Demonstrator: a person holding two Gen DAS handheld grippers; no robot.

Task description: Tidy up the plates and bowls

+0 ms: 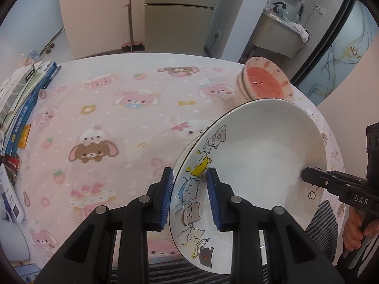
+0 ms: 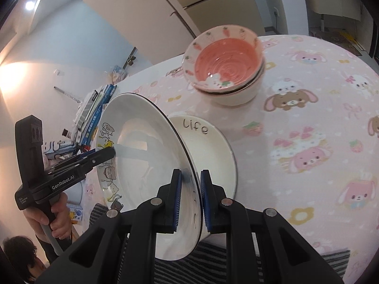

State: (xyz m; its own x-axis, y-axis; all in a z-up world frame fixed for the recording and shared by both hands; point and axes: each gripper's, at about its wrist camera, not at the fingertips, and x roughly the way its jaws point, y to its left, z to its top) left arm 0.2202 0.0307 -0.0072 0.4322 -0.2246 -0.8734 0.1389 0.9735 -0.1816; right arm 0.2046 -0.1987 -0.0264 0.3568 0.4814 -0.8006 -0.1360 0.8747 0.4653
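Glossy round white plate (image 1: 260, 146) clamped by 2 grippers, ribbed blue pads (image 1: 167, 196)

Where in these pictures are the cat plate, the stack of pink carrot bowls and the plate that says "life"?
cat plate (image 1: 260, 156): left wrist view, bare white centre.
pink carrot bowls (image 2: 225, 64): right wrist view, pink inside of the top bowl.
"life" plate (image 2: 213, 146): right wrist view, cream rim below the lettering.
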